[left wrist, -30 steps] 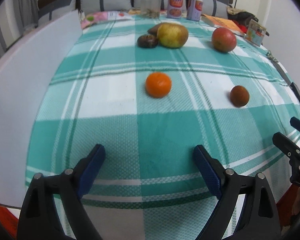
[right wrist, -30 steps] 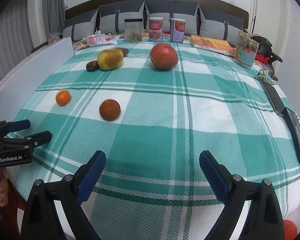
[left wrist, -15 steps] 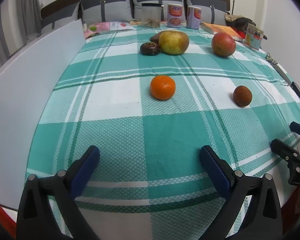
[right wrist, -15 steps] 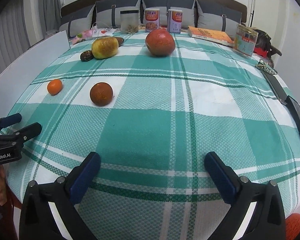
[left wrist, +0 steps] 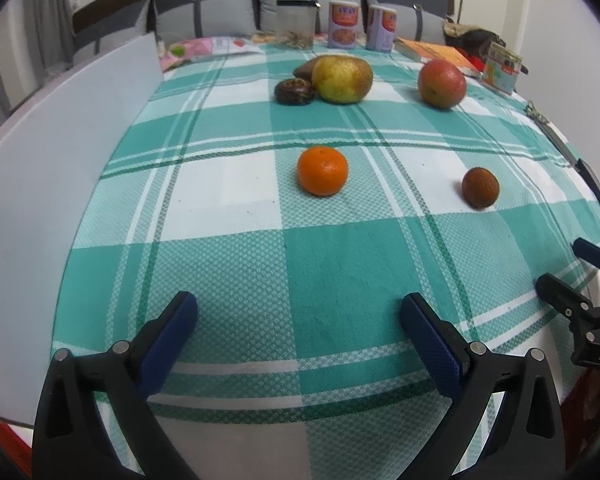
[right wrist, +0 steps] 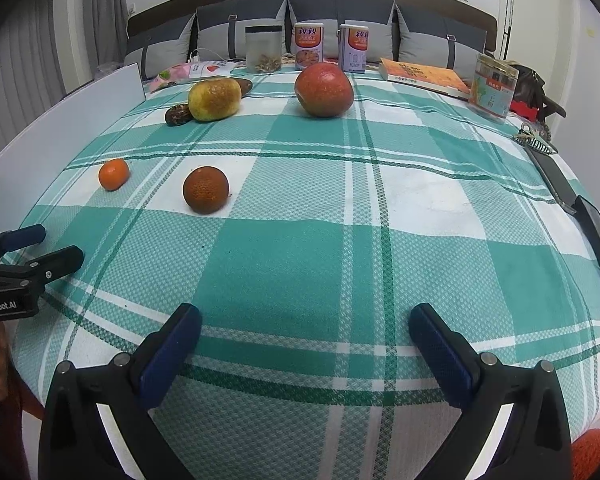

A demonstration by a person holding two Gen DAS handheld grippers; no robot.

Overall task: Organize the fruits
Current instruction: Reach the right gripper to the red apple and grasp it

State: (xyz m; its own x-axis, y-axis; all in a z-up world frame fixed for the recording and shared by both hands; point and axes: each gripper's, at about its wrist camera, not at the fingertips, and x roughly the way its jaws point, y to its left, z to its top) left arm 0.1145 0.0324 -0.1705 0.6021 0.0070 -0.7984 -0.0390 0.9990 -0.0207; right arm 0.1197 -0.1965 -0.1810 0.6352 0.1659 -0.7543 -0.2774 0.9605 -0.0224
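1. Fruits lie loose on the green-and-white checked cloth. A small orange sits near the middle; a dark brownish-orange round fruit lies to its right, well apart.
2. Further back, a yellow pear-like fruit touches a dark wrinkled fruit on its left; a brown item behind them is mostly hidden. A red apple stands alone to the right.
3. Left gripper: fingers spread wide, holding nothing, over the near cloth, short of the orange.
4. Right gripper: fingers spread wide, holding nothing, over the near cloth, well short of the apple.
5. The far edge carries a clear jar, two printed cans, an orange book and a labelled tub.
6. A white board stands along the left side; dark flat objects lie at the right edge.
7. Grey cushions and a dark headboard back the surface; walls are white
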